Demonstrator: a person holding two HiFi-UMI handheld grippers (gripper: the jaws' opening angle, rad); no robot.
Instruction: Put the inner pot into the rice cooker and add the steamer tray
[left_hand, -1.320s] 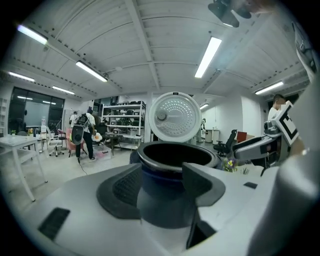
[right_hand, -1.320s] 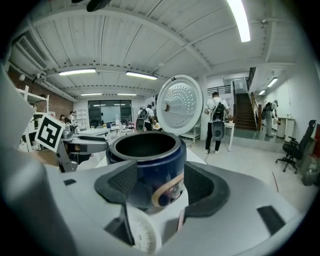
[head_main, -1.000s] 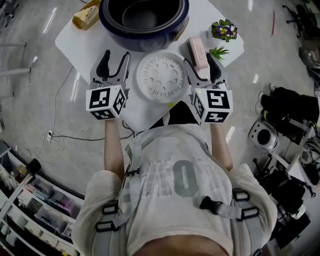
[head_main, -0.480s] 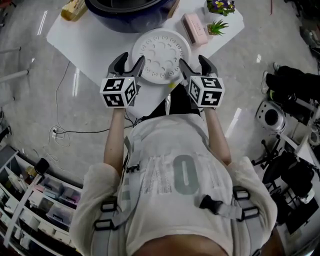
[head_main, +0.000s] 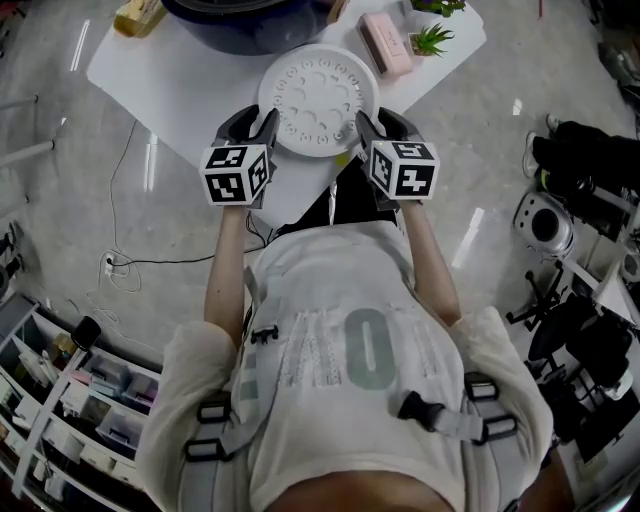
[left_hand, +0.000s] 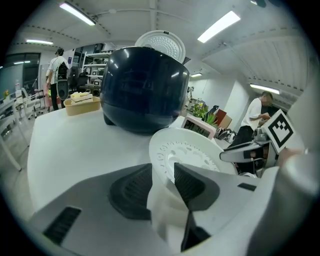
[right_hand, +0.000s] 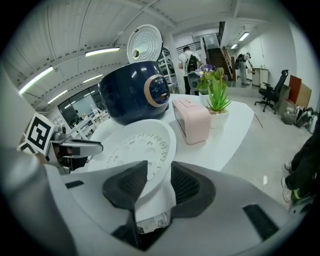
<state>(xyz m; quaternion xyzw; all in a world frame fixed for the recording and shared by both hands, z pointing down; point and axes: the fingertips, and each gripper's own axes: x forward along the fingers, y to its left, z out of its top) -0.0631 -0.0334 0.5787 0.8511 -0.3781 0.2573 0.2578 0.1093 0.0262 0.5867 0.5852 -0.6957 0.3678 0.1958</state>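
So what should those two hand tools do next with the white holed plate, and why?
Probably lift the steamer tray straight up, keeping it level. The left gripper and right gripper have just been closing, and each has the tray's rim between its fingers, on opposite sides. The tray lies on the table, and the rice cooker behind it stands open.

The steamer tray (head_main: 318, 100), a round white dish pierced with holes, lies flat on the desk (head_main: 180, 80) between the left tool (head_main: 255, 122) and the right tool (head_main: 383, 122). Their jaws, which have just been closing, pinch its rim on either side. The dark blue rice cooker (head_main: 250, 22) stands just beyond the tray from both tools, with its lid (left_hand: 161, 44) raised.
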